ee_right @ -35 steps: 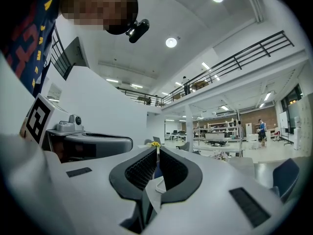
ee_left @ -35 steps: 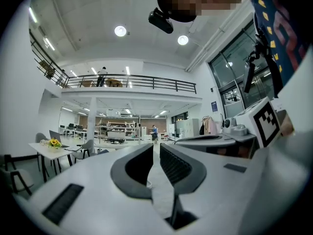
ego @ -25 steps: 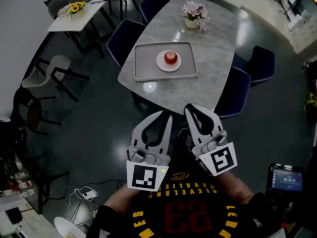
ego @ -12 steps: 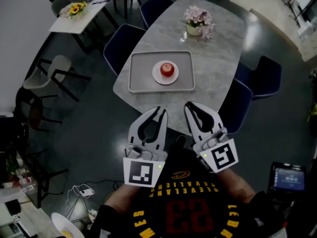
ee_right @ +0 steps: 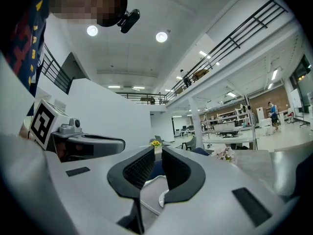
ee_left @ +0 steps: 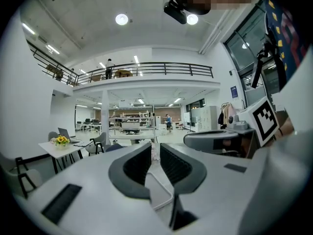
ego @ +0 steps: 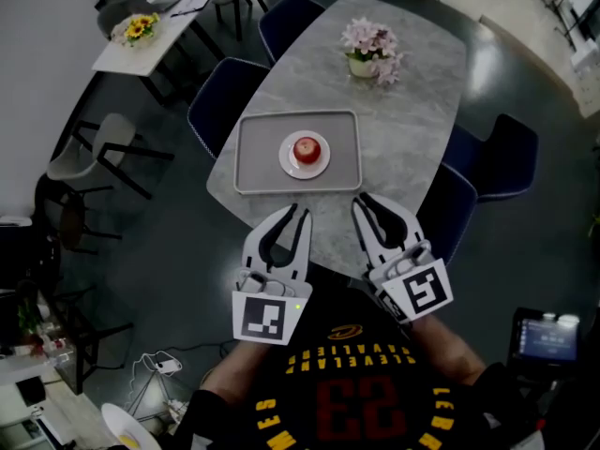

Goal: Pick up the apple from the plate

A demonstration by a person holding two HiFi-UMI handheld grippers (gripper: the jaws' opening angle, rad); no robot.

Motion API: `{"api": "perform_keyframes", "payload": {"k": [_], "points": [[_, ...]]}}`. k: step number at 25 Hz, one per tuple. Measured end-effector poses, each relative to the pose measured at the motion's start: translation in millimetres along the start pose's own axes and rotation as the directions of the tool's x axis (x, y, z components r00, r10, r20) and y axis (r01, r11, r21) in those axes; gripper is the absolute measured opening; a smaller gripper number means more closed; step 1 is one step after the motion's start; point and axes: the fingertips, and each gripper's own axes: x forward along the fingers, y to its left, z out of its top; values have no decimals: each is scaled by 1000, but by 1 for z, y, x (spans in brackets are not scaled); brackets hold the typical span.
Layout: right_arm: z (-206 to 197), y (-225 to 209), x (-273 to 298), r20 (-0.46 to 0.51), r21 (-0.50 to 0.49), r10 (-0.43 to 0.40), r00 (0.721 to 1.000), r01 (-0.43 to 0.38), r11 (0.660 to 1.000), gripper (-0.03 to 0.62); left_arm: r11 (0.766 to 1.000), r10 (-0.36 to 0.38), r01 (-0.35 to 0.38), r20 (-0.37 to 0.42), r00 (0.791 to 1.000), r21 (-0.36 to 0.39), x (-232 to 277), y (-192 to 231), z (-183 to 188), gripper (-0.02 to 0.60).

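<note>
Pads (ee_left: 138,163) of the left gripper (ego: 300,212) are drawn all but together. Only a slit shows between them, with nothing in it. The right gripper (ego: 367,202) is the same: narrow slit, empty.

Both are held side by side, jaws pointing forward at the table (ego: 412,129), with their tips at its near edge. Judgement: this is an approach stance. Neither gripper is committed to the reach yet, and the jaws would have to spread before either could take the fruit.

The apple (ego: 306,147) is untouched, well apart from both grippers. It sits at the middle of a small white plate (ego: 288,164).

Containers:
- The plate is centred in a grey tray (ego: 247,171). The tray holds nothing else.
- The tray lies along the table's near edge, towards its left corner, which puts it directly ahead of the left gripper.
- A pot of flowers (ego: 368,47) stands by the far edge, clear of the reach path.
</note>
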Motion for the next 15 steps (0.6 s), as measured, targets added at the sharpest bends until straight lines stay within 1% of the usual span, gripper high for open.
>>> {"api": "perform_keyframes", "payload": {"k": [1,6,9,12,15], "points": [[-3,-5,3,-5,10,-3,1000,3,1000,46,1000,4,-4,-6,1000,-5,5,4,-2,46],[-21,-29,21,-49,74,-23,999,27,997,49,997,7,-11,-53,999,-74,32,32,-20,46],[-34,-38,35,-82,97,-47,995,55,994,49,997,-2,-5,-82,997,-82,47,52,-34,46],[-49,-49,52,-116,117,-73,990,87,989,48,997,-27,19,-116,993,-73,65,71,-46,66],[-63,-59,71,-156,140,-99,983,122,983,49,994,-72,58,-164,984,-89,85,89,-60,67]]}}
